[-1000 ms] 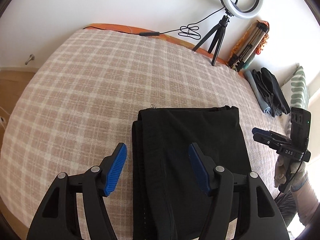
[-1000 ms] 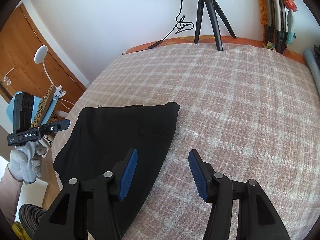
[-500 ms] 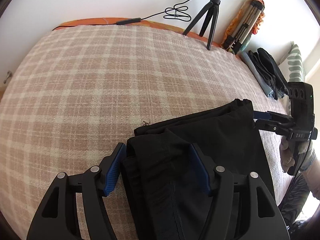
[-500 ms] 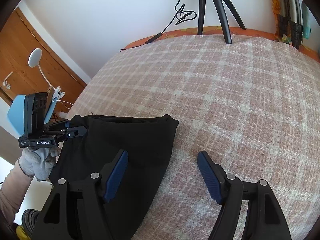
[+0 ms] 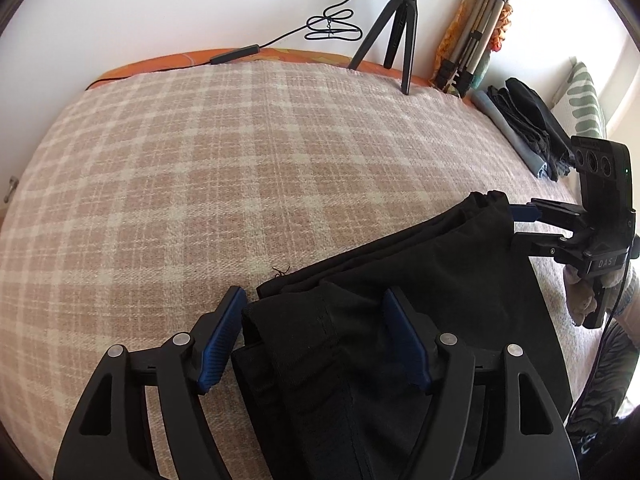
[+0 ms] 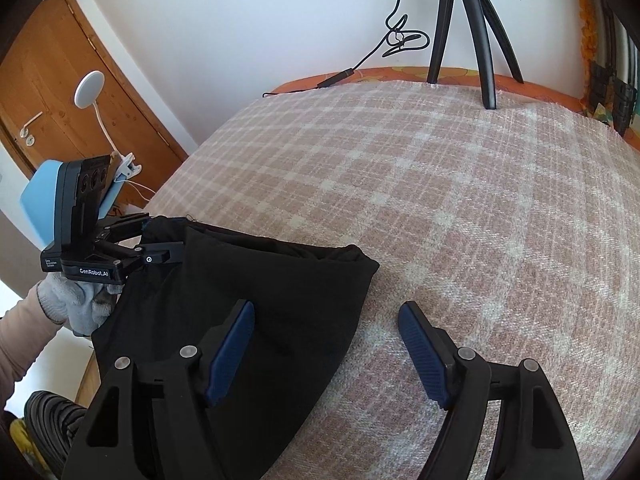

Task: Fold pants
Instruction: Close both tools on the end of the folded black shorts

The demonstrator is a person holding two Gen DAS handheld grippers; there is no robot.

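The black pants lie folded on the plaid bed cover, filling the lower middle and lower right of the left wrist frame and the lower left of the right wrist frame.

The left tongs stand apart, one blue pad on either side of the bunched near-left corner of the fabric — the left pad just beside the cloth edge, the right pad over the black surface, neither pressing it. They have just been opening further.

The right tongs are spread wide too, having just been opening: the left pad sits over the pants, the right pad over bare cover, with the cloth's right edge between them and nothing pinched.

At the top of both frames a black tripod stands at the far edge of the bed; a stack of dark clothes lies at the upper right of the left wrist frame.
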